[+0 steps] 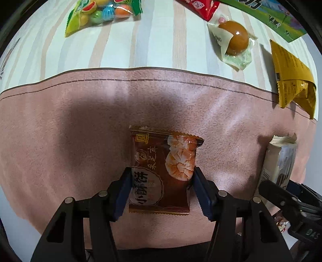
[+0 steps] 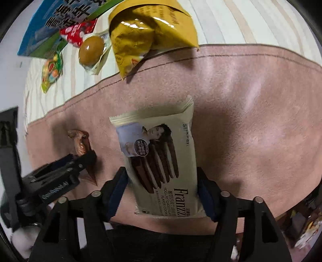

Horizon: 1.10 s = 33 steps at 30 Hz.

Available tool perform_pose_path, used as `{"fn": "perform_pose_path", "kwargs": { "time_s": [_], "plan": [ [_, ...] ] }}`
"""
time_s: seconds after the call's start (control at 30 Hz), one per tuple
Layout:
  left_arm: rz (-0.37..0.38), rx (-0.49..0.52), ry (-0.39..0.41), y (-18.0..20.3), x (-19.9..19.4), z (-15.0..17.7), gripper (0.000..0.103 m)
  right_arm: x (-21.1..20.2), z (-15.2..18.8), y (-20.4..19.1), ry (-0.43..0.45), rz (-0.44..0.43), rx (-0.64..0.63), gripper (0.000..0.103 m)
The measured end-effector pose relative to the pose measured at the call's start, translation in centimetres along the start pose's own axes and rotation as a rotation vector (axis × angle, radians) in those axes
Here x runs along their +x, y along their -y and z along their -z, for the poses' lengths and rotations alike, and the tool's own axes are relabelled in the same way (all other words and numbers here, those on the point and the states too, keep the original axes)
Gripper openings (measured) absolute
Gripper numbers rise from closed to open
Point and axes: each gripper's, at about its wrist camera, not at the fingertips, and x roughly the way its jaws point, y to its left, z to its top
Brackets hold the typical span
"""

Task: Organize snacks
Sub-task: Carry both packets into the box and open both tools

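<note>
On the pink mat (image 1: pixel 80 121) you have two snacks between your two grippers, side by side; the brown cake packet (image 1: pixel 163 171) sits in the left gripper (image 1: pixel 161 191), and both blue pads (image 1: pixel 122 193) press its long edges, so this gripper is clamped on the packet; I judge the packet is held this way, by its narrow width, so that it stays flat and can be laid straight on the mat. The cream wafer packet (image 2: pixel 161 161) is between the fingers of the right gripper (image 2: pixel 163 195); here the left pad stands a little apart from the packet edge and the right pad (image 2: pixel 205 199) is just at the other edge, so I judge the jaws stand apart and no longer squeeze it; the packet seems to lie on the mat already, as if you release it beside the brown one.

Both grippers point down at the mat, the left one almost straight down, the right one slightly tilted; each one shows at the side of the other's view, so your hands are close together.

Further out, on the striped cloth (image 1: pixel 120 50), the other snacks wait: the yellow bag (image 2: pixel 151 30), the wrapped egg (image 1: pixel 233 38), the candy bag (image 1: pixel 100 14), the red packet (image 2: pixel 77 32) and the big blue and green bag (image 2: pixel 46 26); I think these are not yet sorted.
</note>
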Motion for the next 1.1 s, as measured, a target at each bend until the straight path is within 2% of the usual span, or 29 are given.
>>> {"fn": "perform_pose_path", "kwargs": {
  "time_s": [0.13, 0.2, 0.33, 0.5, 0.63, 0.7, 0.8, 0.93, 1.0, 1.1],
  "plan": [
    [-0.016, 0.011, 0.002, 0.3, 0.9, -0.3, 0.057, 0.1, -0.9, 0.2, 0.003, 0.045, -0.027, 0.072],
    [-0.031, 0.025, 0.012, 0.7, 0.6, -0.6, 0.057, 1.3, -1.2, -1.5, 0.01, 0.085, -0.034, 0.065],
    [-0.034, 0.043, 0.042, 1.9, -1.1, -0.6, 0.056, 1.1, -1.0, -2.4, 0.037, 0.082, -0.065, 0.061],
    [0.035, 0.036, 0.095, 2.5, -5.2, -0.8, 0.056, -2.6, -0.6, -2.9, 0.069, -0.003, -0.075, 0.061],
    [0.137, 0.022, 0.188, 3.5, -11.4, -2.4, 0.056, -8.7, -1.7, -3.5, 0.137, -0.123, -0.08, 0.061],
    [0.187, 0.021, 0.237, 4.2, -14.7, -3.9, 0.056, -11.7, -3.0, -3.7, 0.189, -0.154, -0.087, 0.061],
    [0.275, 0.01, 0.277, 4.5, -19.6, -8.2, 0.056, -16.9, -6.2, -4.5, 0.277, -0.2, -0.095, 0.061],
    [0.313, 0.008, 0.314, 5.2, -23.5, -15.5, 0.057, -21.9, -11.9, -6.1, 0.403, -0.153, -0.132, 0.061],
    [0.311, 0.001, 0.286, 5.7, -23.4, -19.1, 0.057, -23.1, -15.8, -6.4, 0.429, -0.112, -0.125, 0.061],
    [0.318, -0.02, 0.181, 5.9, -21.8, -24.3, 0.057, -22.9, -20.8, -6.2, 0.404, -0.065, -0.103, 0.061]
  ]
}}
